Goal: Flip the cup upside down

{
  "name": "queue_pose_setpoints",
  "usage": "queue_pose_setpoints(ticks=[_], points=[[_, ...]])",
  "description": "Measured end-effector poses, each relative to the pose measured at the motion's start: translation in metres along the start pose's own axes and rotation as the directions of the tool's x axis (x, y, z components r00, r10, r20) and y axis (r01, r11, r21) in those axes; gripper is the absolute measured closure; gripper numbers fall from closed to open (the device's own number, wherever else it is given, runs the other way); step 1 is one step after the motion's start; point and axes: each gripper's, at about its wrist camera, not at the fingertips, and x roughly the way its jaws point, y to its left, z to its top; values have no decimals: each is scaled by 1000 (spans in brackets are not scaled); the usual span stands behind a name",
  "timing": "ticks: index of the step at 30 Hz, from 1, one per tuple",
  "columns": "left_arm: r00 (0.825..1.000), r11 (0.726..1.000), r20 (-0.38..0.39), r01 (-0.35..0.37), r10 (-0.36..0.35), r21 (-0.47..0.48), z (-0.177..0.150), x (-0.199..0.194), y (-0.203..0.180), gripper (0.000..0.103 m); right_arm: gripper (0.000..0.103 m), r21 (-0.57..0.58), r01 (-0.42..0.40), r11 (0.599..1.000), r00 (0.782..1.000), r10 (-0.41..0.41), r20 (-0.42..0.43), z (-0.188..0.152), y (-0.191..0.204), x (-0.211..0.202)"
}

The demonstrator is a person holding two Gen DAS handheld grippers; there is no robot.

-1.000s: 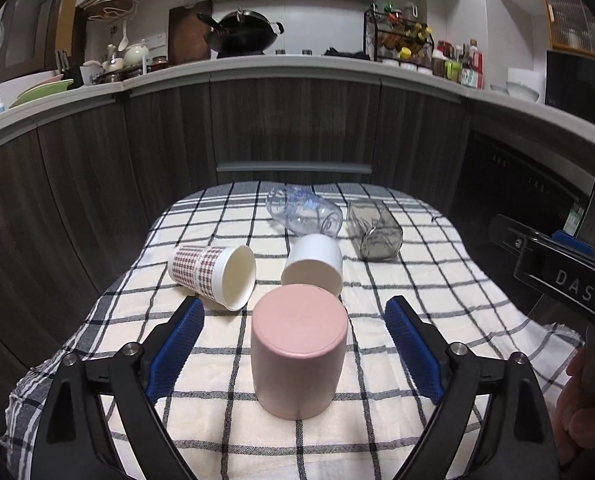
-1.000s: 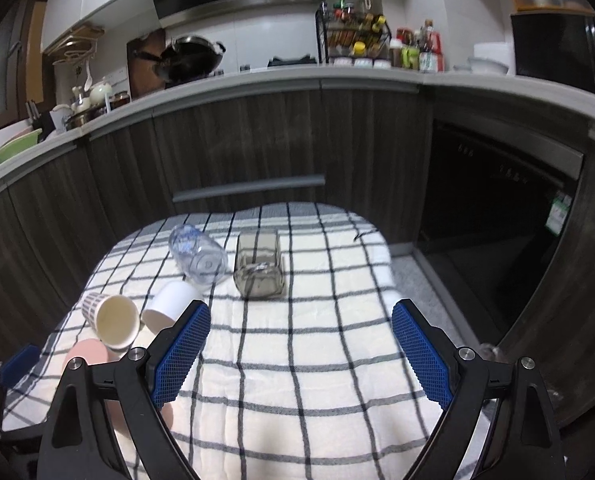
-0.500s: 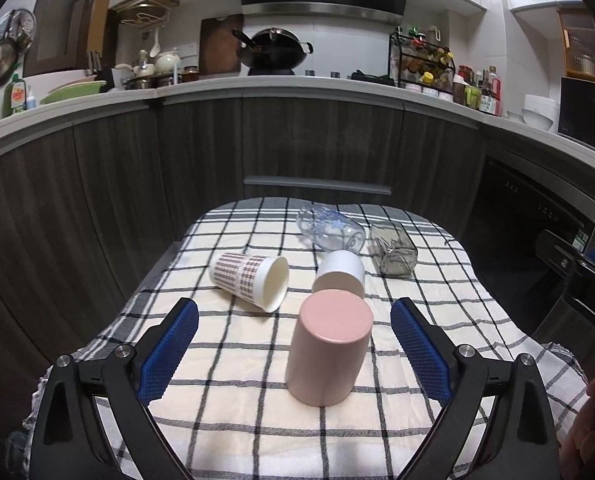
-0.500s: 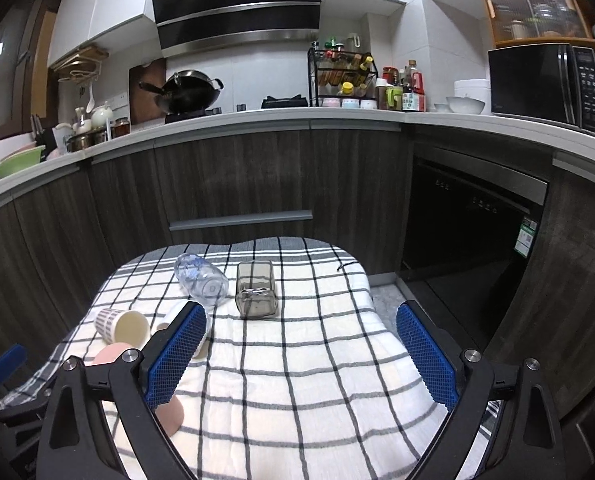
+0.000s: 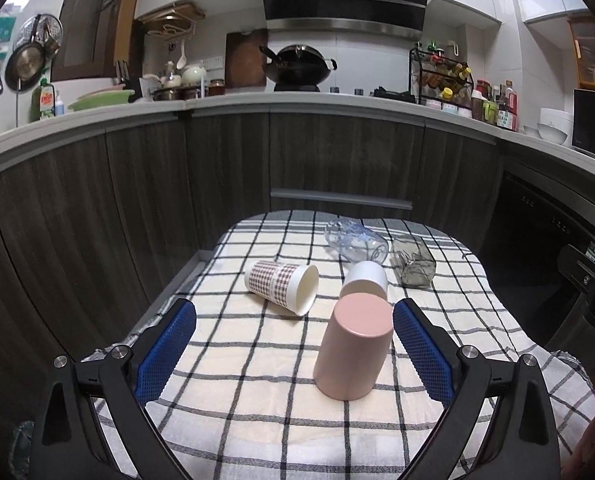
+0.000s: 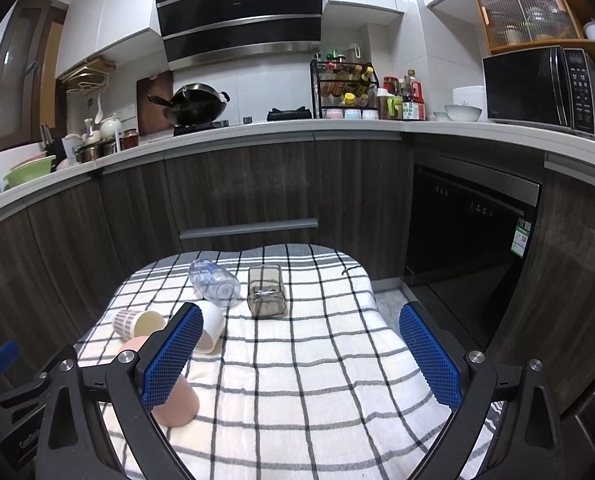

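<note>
A pink cup [image 5: 353,346] stands upside down on the checked cloth, a little right of centre between my left gripper's fingers; it also shows in the right wrist view [image 6: 175,396], partly hidden behind a finger. My left gripper [image 5: 295,350] is open and empty, back from the cup and apart from it. My right gripper [image 6: 297,356] is open and empty above the cloth's right half. A white cup [image 5: 364,280] lies on its side just behind the pink one. A chequered paper cup [image 5: 283,286] lies on its side to the left.
A clear plastic cup [image 5: 355,244] and a square smoked-glass cup [image 5: 414,266] lie on their sides at the far part of the checked cloth [image 5: 237,360]. Dark kitchen cabinets [image 5: 337,160] curve around behind the table. A dishwasher door [image 6: 469,248] is at the right.
Both grippers have drawn back and risen, so the table looks smaller and farther. The pink cup has stayed upside down on the cloth, now right of centre in the left wrist view.
</note>
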Motion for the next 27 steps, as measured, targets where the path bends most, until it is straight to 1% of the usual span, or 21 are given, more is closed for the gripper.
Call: queue_pose_setpoints(ticks=[7,27], points=[[1000,1000,22,2,-2,6,-1,-4,2,2,3,-12,-2,1000,1000,2,15,0,2,-2],[1000,1000,15,3,-3,2,-3,-2,2,2,3,-16,-5,1000,1000,5,16,0,7,-4]])
